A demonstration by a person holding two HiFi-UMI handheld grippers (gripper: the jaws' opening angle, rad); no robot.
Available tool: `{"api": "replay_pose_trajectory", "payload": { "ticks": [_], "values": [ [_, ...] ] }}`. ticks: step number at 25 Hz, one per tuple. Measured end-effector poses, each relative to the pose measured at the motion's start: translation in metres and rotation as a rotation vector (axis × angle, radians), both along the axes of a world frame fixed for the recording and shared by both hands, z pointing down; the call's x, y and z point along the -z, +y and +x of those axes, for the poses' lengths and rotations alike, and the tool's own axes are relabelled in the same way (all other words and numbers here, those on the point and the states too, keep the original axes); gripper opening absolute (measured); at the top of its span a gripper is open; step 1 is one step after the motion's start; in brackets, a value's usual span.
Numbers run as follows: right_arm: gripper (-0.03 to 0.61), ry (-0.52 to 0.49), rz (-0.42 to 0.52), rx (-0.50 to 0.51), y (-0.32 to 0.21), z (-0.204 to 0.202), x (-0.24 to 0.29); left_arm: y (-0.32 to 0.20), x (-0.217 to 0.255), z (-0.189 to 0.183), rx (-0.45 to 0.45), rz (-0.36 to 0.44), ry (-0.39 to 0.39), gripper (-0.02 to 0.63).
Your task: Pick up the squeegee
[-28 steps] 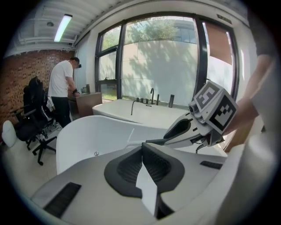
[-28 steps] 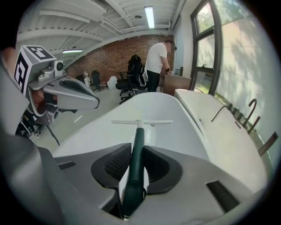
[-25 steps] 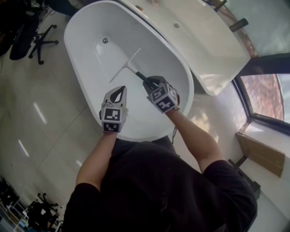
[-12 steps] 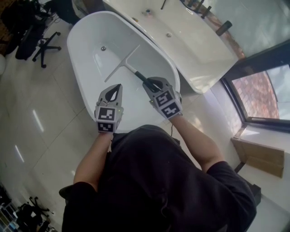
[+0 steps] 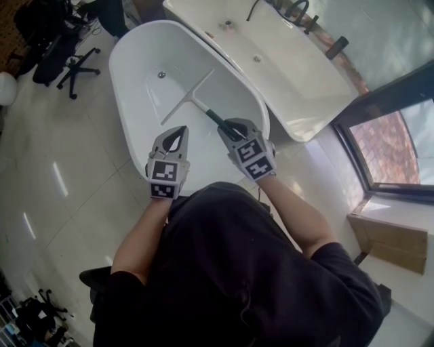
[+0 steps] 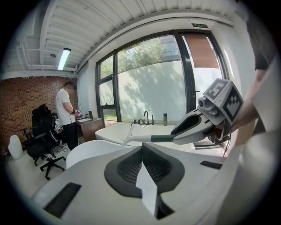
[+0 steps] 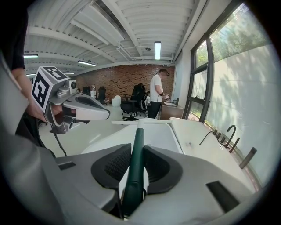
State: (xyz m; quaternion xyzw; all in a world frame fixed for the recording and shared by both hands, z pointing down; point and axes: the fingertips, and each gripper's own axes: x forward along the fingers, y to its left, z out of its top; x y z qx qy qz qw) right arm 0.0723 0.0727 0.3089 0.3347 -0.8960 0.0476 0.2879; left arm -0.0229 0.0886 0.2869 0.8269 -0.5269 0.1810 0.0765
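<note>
The squeegee (image 5: 188, 96) has a white T-shaped blade and a dark green handle (image 7: 135, 162). It hangs in the air over the white bathtub (image 5: 129, 61). My right gripper (image 5: 230, 129) is shut on the handle, which runs straight out between its jaws in the right gripper view. My left gripper (image 5: 175, 137) is beside it to the left, over the tub's near rim, jaws closed together with nothing held. In the left gripper view the right gripper (image 6: 193, 125) shows holding the squeegee (image 6: 140, 138) level.
A second long white tub (image 5: 298, 74) with a black faucet (image 5: 298, 8) lies to the right by the window. Office chairs (image 5: 68, 61) stand on the glossy floor to the left. A person (image 6: 66, 110) stands at a counter far off.
The view has shifted slightly. Both grippers and the held squeegee keep nearly the same pose over the tub.
</note>
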Motion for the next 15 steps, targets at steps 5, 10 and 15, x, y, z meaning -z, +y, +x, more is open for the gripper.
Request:
{"api": "replay_pose_trajectory", "payload": {
  "ticks": [5, 10, 15],
  "values": [
    [0.098, -0.003, 0.012, -0.004, 0.0035, -0.0004, 0.0022, 0.0056, 0.0007, -0.0009, 0.000, 0.004, -0.008, 0.002],
    [0.098, -0.002, 0.015, -0.012, 0.0050, 0.0016, 0.0022, 0.0060, 0.0029, 0.0015, -0.012, 0.011, -0.017, 0.002],
    [0.098, -0.006, 0.018, -0.020, 0.0063, 0.0029, 0.0043, 0.0052, 0.0049, 0.0035, -0.022, 0.016, -0.025, 0.002]
  ]
}}
